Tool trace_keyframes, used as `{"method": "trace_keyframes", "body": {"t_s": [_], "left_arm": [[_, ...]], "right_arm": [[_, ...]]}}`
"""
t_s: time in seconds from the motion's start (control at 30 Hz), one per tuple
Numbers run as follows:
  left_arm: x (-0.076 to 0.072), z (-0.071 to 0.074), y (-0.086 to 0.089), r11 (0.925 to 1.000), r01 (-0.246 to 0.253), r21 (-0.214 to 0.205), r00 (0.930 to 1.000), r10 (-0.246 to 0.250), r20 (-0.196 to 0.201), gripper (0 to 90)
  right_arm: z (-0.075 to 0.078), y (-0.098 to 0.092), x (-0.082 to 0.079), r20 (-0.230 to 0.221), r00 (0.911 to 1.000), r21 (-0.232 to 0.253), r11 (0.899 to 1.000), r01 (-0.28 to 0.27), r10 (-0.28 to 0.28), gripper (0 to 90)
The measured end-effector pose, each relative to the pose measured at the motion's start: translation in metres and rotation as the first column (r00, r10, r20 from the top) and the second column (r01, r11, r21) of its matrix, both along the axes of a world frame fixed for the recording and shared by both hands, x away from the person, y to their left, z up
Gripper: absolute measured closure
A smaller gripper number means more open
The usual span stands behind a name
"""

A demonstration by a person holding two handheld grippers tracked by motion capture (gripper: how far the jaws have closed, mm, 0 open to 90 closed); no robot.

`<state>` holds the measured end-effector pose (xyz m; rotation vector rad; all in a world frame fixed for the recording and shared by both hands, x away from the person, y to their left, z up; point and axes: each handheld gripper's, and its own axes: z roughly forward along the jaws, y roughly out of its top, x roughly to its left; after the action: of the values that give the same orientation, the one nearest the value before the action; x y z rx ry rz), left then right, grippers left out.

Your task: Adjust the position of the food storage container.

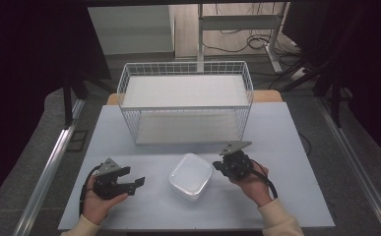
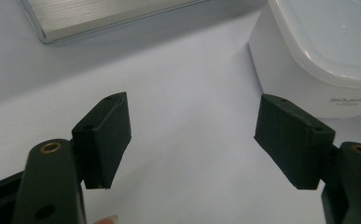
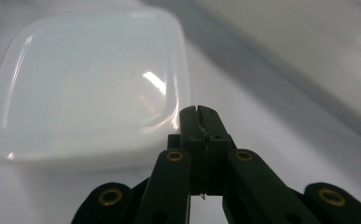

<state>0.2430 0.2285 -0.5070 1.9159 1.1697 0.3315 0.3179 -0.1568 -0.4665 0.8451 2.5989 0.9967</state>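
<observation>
A white square lidded container [image 1: 191, 175] sits on the pale table, between my two hands. In the left gripper view its side wall [image 2: 299, 74] stands at the upper right, beyond my jaws. My left gripper [image 1: 135, 184] rests to the container's left, open, with nothing between its fingers; its midpoint in its own view is over bare table [image 2: 192, 140]. My right gripper [image 1: 219, 166] is at the container's right edge with jaws pressed together and empty. In the right gripper view the shut tips [image 3: 199, 114] are just beside the container's lid [image 3: 89, 84].
A white wire basket [image 1: 185, 101] stands at the back of the table [image 1: 286, 147], with a flat white board inside. Its base edge [image 2: 99, 21] lies beyond the left jaws. Dark curtains flank both sides; floor cables and a desk frame lie behind.
</observation>
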Motion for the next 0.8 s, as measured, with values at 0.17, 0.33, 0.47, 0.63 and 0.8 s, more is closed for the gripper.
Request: {"method": "trace_keyframes", "body": {"t_s": [0.17,0.33,0.47,0.63,0.8], "left_arm": [[0.0,0.0,0.001,1.0,-0.005,-0.003,1.0,0.005,0.0,26.4],[0.0,0.0,0.001,1.0,-0.007,0.0,1.0,0.007,-0.001,26.4],[0.0,0.0,0.001,1.0,-0.01,0.0,0.9999,0.01,-0.004,26.5],[0.0,0.0,0.0,1.0,-0.004,0.003,1.0,0.004,-0.001,26.4],[-0.001,0.0,0.0,1.0,-0.007,0.002,1.0,0.007,-0.001,26.4]], "right_arm": [[-0.012,-0.003,-0.012,-0.018,0.9998,-0.011,1.0,0.009,-0.01,89.9],[-0.008,-0.002,-0.013,-0.019,0.9995,-0.006,1.0,0.024,-0.024,89.9],[-0.006,-0.004,-0.017,-0.021,0.9994,0.002,1.0,0.028,-0.028,89.8],[-0.011,-0.002,-0.024,-0.041,0.999,-0.009,1.0,0.016,-0.017,89.8],[-0.014,0.003,-0.025,-0.048,0.9988,-0.014,1.0,0.004,-0.005,89.8]]}}
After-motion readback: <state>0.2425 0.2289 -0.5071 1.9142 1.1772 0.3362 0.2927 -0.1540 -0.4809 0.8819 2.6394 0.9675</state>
